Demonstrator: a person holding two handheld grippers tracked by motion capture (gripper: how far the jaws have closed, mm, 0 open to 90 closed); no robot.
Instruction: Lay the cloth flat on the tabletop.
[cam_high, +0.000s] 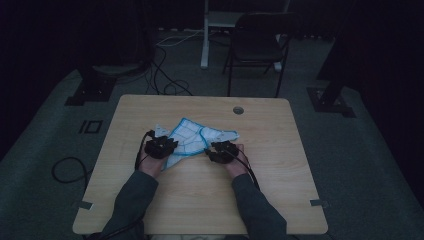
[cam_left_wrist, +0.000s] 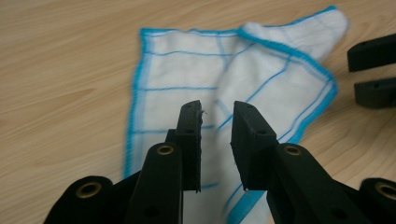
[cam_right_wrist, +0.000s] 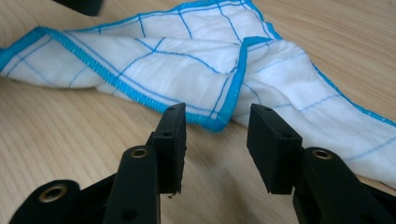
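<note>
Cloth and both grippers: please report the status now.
Left gripper open, jaws over the cloth, no grip. Right gripper open, just short of a cloth edge. Cloth rumpled on the table. Nothing in the way.

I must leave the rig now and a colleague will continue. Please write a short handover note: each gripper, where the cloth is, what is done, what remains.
Left gripper: jaws apart, above the cloth, gripping nothing.
Right gripper: jaws open, pointing at a folded blue-edged corner, not touching it.
Cloth: white with blue grid and blue hem, lying crumpled and partly folded over itself near the middle of the table, between the two grippers.
Done: cloth is on the table, free of both grippers.
Left: probably regrip the edges and finish flattening or folding.
</note>
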